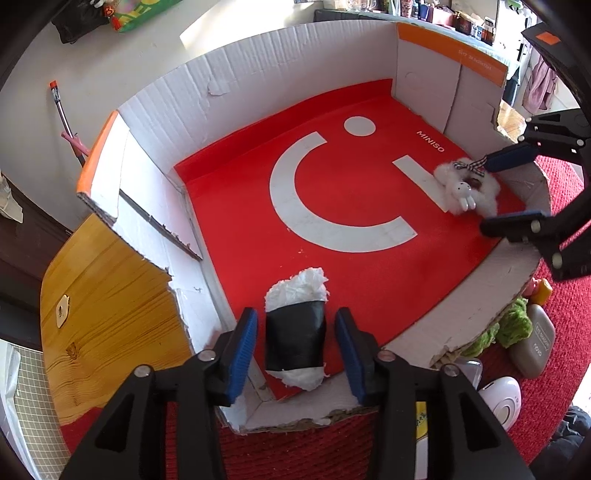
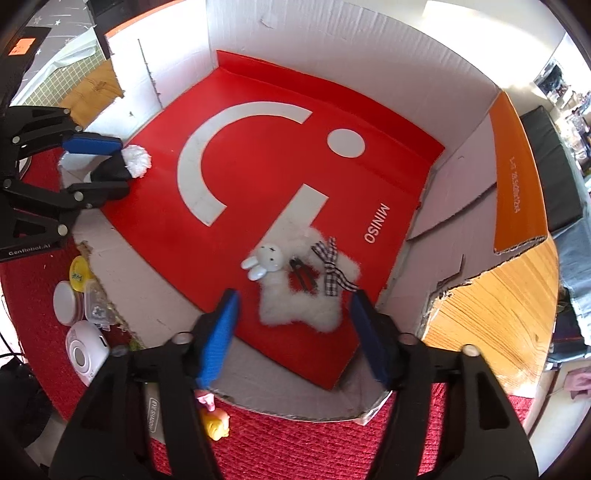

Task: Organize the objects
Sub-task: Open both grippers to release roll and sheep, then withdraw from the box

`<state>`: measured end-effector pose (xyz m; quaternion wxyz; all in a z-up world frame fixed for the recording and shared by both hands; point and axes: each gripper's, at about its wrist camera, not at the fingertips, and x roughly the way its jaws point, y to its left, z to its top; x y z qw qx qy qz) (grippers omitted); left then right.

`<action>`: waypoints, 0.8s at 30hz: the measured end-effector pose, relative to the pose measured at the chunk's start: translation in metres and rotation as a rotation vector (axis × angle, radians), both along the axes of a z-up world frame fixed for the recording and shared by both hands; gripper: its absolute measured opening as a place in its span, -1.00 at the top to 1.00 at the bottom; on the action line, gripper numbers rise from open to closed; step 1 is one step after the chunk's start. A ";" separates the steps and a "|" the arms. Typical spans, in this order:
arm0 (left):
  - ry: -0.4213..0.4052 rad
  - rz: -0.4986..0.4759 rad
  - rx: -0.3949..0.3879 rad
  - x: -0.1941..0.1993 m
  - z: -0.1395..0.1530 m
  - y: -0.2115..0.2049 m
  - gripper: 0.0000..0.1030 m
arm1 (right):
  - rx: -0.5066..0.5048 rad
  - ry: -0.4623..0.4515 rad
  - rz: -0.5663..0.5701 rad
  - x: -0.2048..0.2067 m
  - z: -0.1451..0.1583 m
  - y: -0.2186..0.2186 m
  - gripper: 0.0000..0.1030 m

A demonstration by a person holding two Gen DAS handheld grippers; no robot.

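Wooden worktop [image 1: 110, 310] carries red mat [image 1: 565, 332]. Green bag [image 1: 144, 14] lies on floor, upper left of left view. Metal rod [image 1: 62, 114] with orange tip leans beside pink handle [image 1: 75, 146]. Shelf [image 1: 436, 14] along far wall holds jars, too small to identify. Pink cloth [image 1: 539, 85] hangs at right. Gridded sheet [image 2: 62, 81] lies beyond worktop, upper left of right view.

"MINISO" on red mat [image 1: 236, 206] (white lettering)

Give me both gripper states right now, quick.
Left gripper: open, black-wrapped white fluffy roll lying loose between its pads.
Right gripper: open, white fluffy star-shaped plush below, not gripped.
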<state>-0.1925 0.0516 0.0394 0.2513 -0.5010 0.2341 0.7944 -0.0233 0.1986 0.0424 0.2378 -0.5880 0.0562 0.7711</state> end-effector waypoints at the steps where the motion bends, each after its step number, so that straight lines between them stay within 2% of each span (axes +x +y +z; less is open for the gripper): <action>1: 0.003 -0.001 -0.002 0.000 0.001 0.001 0.04 | 0.018 -0.007 0.004 0.000 0.000 -0.003 -0.34; 10: -0.003 0.024 0.036 0.002 0.003 -0.004 -0.05 | 0.010 0.022 -0.020 0.012 0.004 -0.006 -0.34; 14: 0.003 0.048 0.085 0.008 0.013 -0.016 -0.12 | 0.018 0.056 -0.021 0.020 0.009 -0.011 -0.48; 16: 0.021 0.061 0.121 0.013 0.022 -0.020 -0.24 | 0.026 0.082 -0.020 0.026 0.013 -0.017 -0.49; 19: 0.068 0.076 0.156 0.022 0.037 -0.023 -0.31 | 0.028 0.137 -0.031 0.035 0.022 -0.024 -0.49; 21: 0.096 0.080 0.179 0.024 0.044 -0.030 -0.35 | 0.041 0.174 -0.039 0.029 0.047 -0.025 -0.51; 24: 0.149 0.090 0.228 0.036 0.059 -0.033 -0.47 | 0.065 0.240 -0.047 0.042 0.063 -0.032 -0.60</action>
